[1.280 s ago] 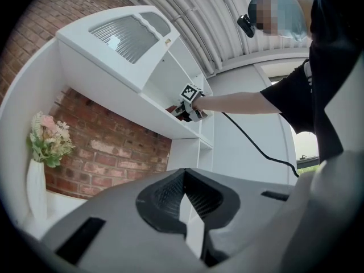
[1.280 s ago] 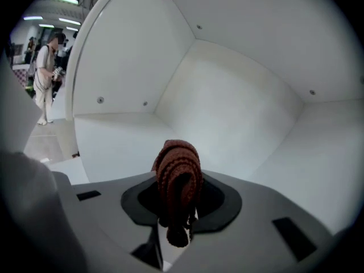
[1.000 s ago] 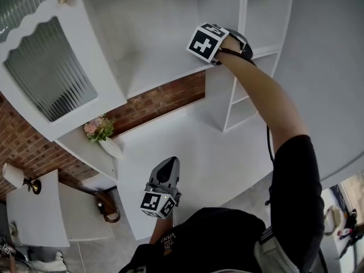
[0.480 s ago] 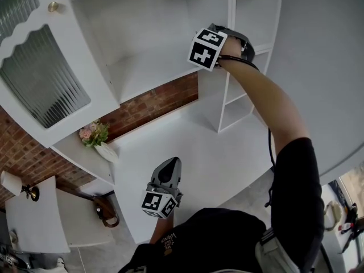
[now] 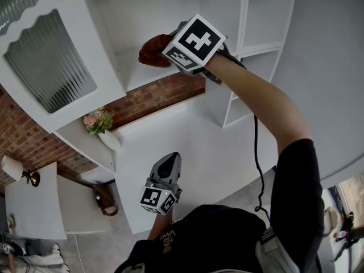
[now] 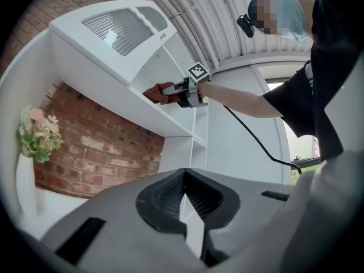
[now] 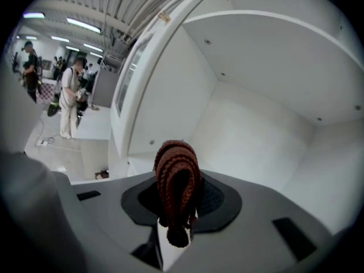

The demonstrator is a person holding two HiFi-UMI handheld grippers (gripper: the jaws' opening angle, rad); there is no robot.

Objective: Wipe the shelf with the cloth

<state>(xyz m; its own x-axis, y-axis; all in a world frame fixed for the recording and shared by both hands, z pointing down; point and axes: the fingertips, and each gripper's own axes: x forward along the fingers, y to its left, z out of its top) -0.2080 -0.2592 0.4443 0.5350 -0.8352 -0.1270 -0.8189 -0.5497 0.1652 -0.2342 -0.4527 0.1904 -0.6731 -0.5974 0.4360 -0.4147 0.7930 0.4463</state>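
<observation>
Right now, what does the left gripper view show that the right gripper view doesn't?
Only the left gripper view: the brick wall, the flowers, the left gripper, shut and empty, and the whole right gripper at the shelf. Only the right gripper view: people standing at far left. Both: the brown cloth, held by the right gripper, and the white shelf.

Right gripper (image 5: 169, 45) grips cloth (image 5: 149, 50); cloth at shelf (image 5: 134, 75).
</observation>
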